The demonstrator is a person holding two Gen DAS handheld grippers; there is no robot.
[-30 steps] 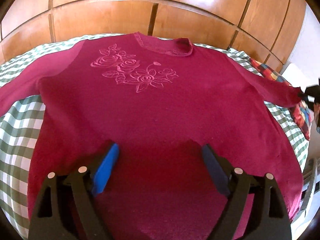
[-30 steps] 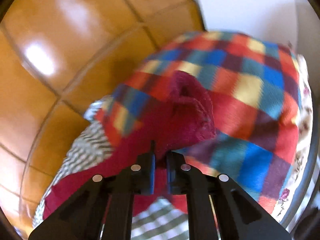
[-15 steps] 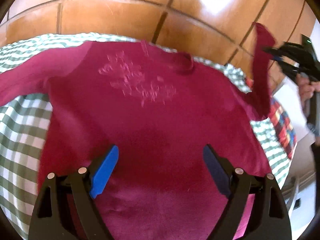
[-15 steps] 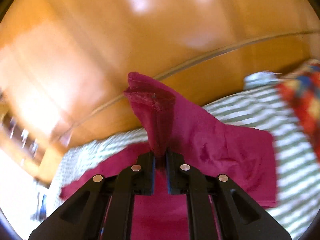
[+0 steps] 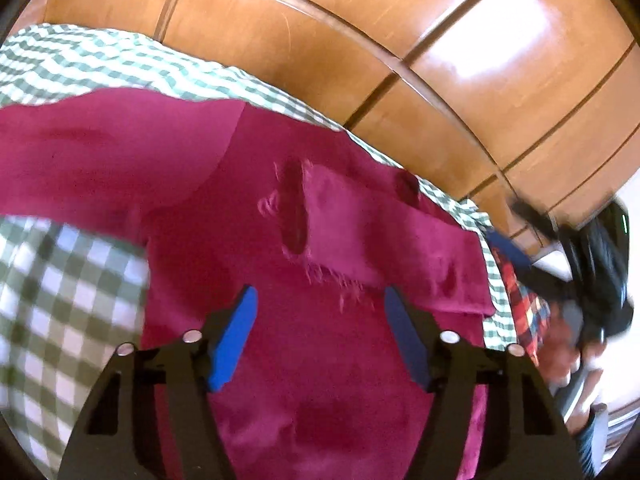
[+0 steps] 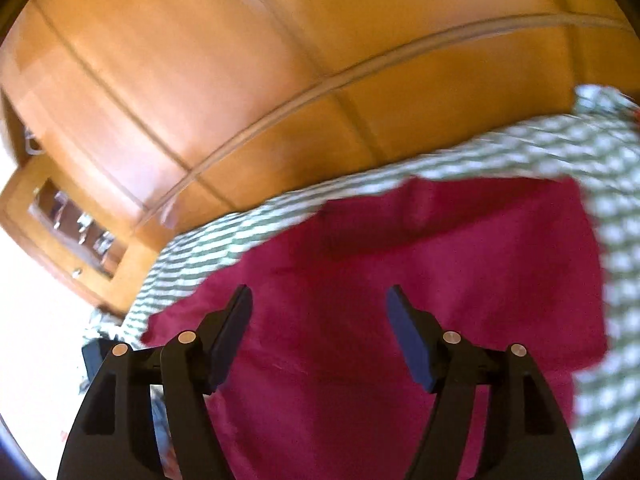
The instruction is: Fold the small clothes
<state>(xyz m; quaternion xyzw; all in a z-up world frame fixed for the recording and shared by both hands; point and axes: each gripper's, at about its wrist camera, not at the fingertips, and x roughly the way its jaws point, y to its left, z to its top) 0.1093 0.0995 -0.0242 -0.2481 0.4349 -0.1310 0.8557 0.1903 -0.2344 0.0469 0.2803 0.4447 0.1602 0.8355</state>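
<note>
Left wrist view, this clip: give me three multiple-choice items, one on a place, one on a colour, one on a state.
1. Where does the folded sleeve lie?
A. Across the sweater's chest
B. On the floor
C. Hanging off the wardrobe

2. What colour is the sweater?
A. Navy
B. Deep crimson
C. Yellow

3. What is between the fingers of the left gripper?
A. A pinched sleeve cuff
B. A sock
C. Nothing gripped; they stand apart above the sweater

Key: 1 A, the sleeve's cuff end rests on the sweater front. 2 B, crimson fabric on the green checked cloth. 3 C, the blue pads are spread with only flat fabric beyond them.
</note>
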